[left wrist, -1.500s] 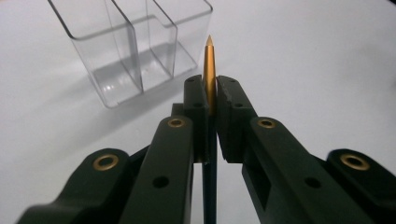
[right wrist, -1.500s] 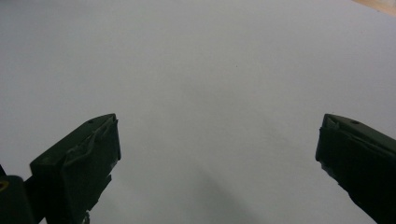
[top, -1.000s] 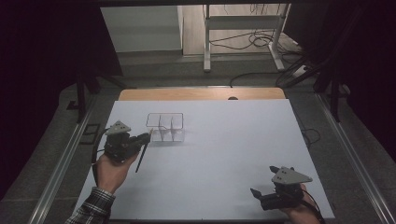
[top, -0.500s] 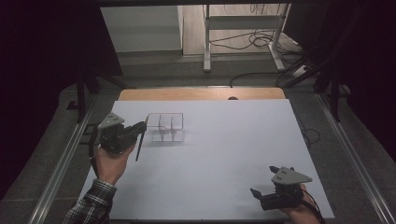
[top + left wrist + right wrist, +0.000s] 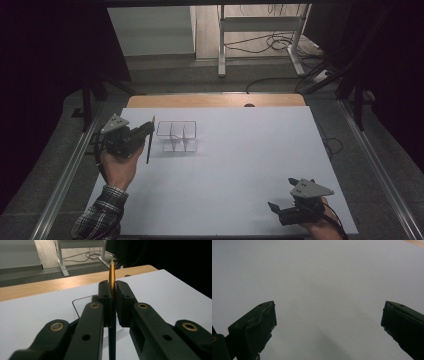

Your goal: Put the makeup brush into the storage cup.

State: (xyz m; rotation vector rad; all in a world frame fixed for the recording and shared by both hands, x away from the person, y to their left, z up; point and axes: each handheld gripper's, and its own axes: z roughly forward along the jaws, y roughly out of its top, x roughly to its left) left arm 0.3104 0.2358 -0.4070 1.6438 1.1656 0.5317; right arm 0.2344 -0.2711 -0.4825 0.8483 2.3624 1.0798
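Three cameras: one fixed overhead, one on each gripper

The high view looks forward and down over the white table (image 5: 240, 165). The left gripper view looks closely along its jaws toward 12 o'clock, sharing the clear wire-edged organizer (image 5: 177, 136) (image 5: 81, 306). The right gripper view faces bare tabletop, very near.

A white table (image 5: 240, 165) stood before a wooden strip (image 5: 215, 100); cables (image 5: 260, 44) lay on the floor beyond a metal frame (image 5: 221, 45).

The left gripper (image 5: 145, 131) was raised near the far left corner of the white worktop (image 5: 240, 165), jaws clamped tight. The right gripper (image 5: 277, 210) rested at the worktop's near right edge, jaws spread wide.
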